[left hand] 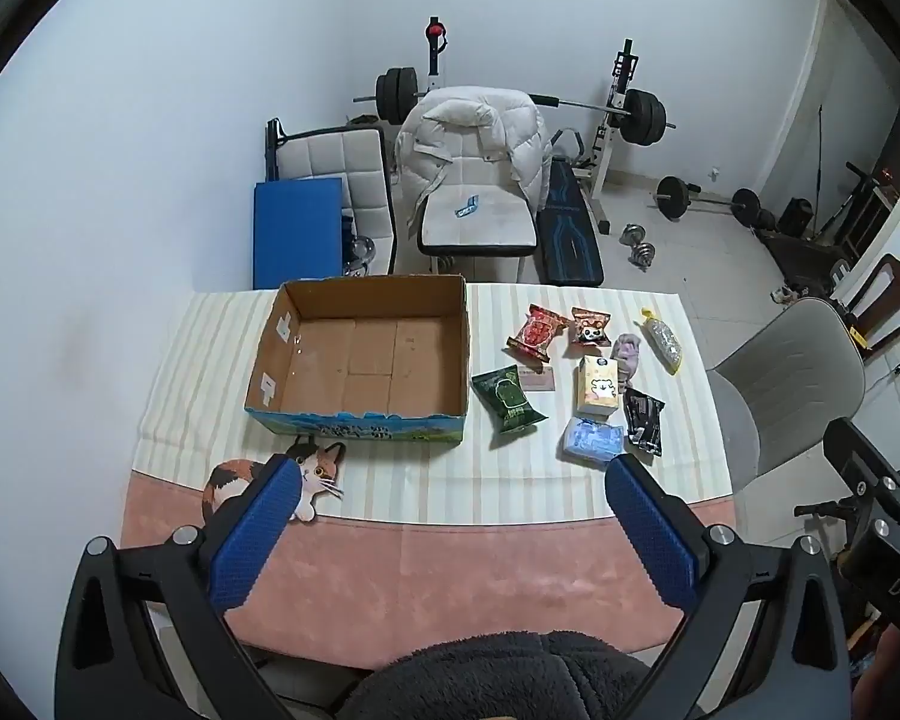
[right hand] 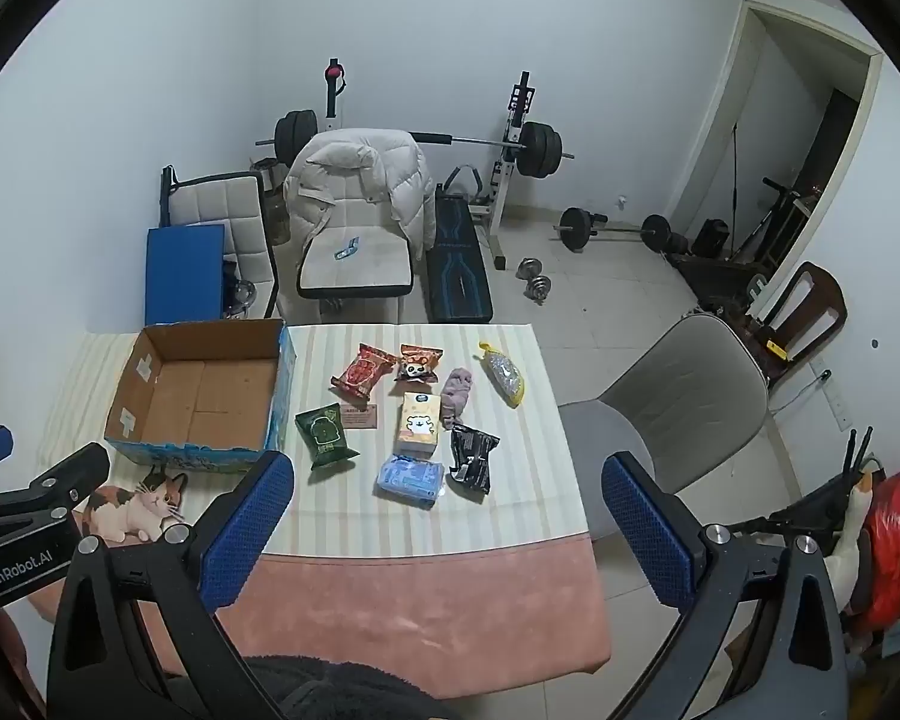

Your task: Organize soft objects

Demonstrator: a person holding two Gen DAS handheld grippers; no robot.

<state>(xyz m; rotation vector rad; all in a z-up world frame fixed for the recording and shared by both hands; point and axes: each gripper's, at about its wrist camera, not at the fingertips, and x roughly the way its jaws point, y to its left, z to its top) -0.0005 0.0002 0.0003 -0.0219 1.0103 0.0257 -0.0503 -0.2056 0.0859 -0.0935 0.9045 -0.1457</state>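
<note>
An empty cardboard box (left hand: 360, 354) stands on the striped tablecloth (left hand: 390, 480); it also shows in the right wrist view (right hand: 204, 396). To its right lie several soft packs: a green pack (left hand: 506, 399) (right hand: 324, 435), a red pack (left hand: 537, 330) (right hand: 361, 375), a panda snack pack (left hand: 591, 326) (right hand: 419, 363), a beige tissue pack (left hand: 598, 389) (right hand: 420, 423), a blue pack (left hand: 592, 441) (right hand: 410, 479), a black pack (left hand: 643, 422) (right hand: 473, 457), a purple cloth (left hand: 627, 354) (right hand: 456, 396) and a yellow mesh bag (left hand: 663, 341) (right hand: 504, 373). My left gripper (left hand: 453, 483) and right gripper (right hand: 447, 477) are open and empty, above the table's near edge.
A cat picture (left hand: 306, 474) is printed on the cloth in front of the box. A grey chair (left hand: 780, 384) stands right of the table. Behind the table are a jacket-draped chair (left hand: 474, 180), a blue mat (left hand: 297, 231) and a weight bench (left hand: 570, 228).
</note>
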